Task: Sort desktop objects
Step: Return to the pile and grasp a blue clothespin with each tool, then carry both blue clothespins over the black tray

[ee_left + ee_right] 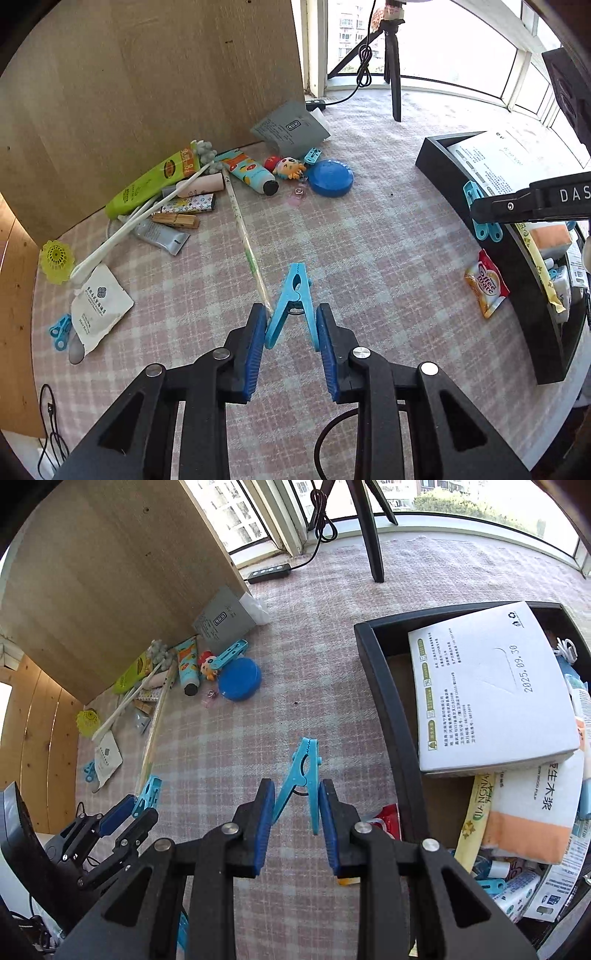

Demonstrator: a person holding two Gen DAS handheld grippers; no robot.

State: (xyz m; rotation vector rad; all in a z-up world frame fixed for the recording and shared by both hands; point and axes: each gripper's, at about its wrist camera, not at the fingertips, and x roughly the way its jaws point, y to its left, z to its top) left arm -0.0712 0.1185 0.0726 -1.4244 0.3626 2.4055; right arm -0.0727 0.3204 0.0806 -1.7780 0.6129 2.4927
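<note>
In the left wrist view my left gripper (291,314) is shut on the two handle legs of a blue clothespin (295,284), held off the pink checked cloth with its nose pointing away. In the right wrist view my right gripper (296,788) is shut the same way on a second blue clothespin (304,760). That view also shows the left gripper (138,808) at the lower left with its clothespin (151,786). To the right stands a black tray (388,709) holding a white packet, tissues and small items.
A heap lies against the wooden panel (147,74): a green tube (147,184), a blue round lid (330,177), a small doll (288,167), a long stick (243,229), sachets and another blue clip (61,332). A coffee creamer sachet (485,284) lies beside the tray. A tripod leg (393,74) stands at the back.
</note>
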